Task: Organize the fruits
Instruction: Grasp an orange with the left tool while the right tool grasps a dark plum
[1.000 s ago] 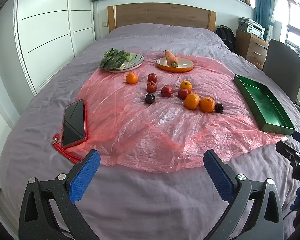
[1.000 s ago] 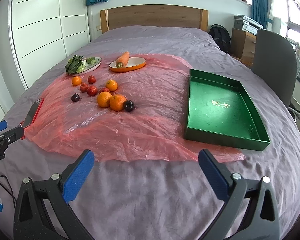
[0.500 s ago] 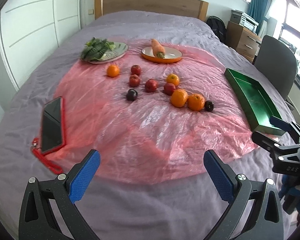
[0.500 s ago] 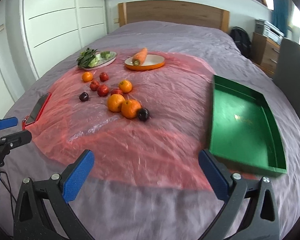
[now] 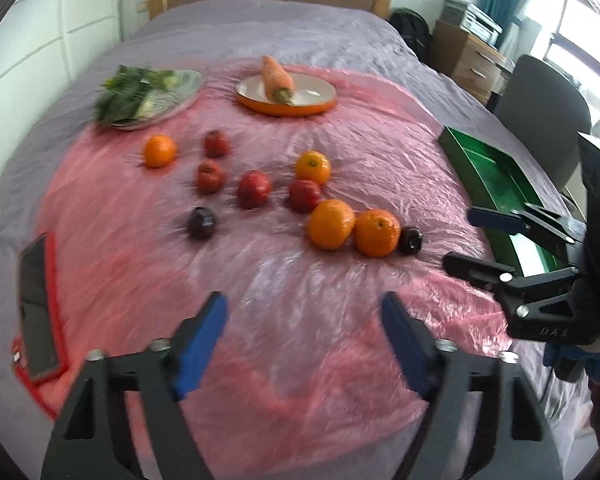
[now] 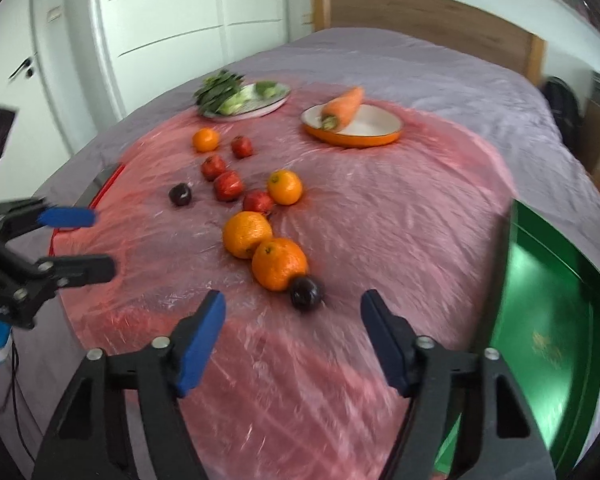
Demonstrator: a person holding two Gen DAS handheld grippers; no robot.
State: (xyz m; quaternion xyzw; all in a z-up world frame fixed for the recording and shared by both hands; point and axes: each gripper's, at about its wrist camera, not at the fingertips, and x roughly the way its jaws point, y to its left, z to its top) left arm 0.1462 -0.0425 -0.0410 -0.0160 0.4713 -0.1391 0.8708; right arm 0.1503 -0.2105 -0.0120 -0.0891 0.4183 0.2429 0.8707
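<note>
On grey-covered bed (image 5: 284,32), round oranges, red apples, dark plums (image 6: 306,293) lie loose on pink plastic sheet (image 5: 340,152); green rectangular tray (image 6: 548,320) empty beside, ready for sorting. We hold left tongs (image 5: 302,334), just narrowed, and right tongs (image 6: 292,330) released, nothing gripped.

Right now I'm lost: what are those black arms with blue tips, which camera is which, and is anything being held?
They are two hand-held grippers, one in each of a person's hands, each carrying its own camera looking along its fingers. In its own view the left gripper is open, its jaws just closing partway on nothing. The right gripper is open and empty too. On the pink plastic sheet lie oranges, red fruits and dark plums. A carrot sits on an orange plate, greens on another. The green tray holds no fruit.
</note>
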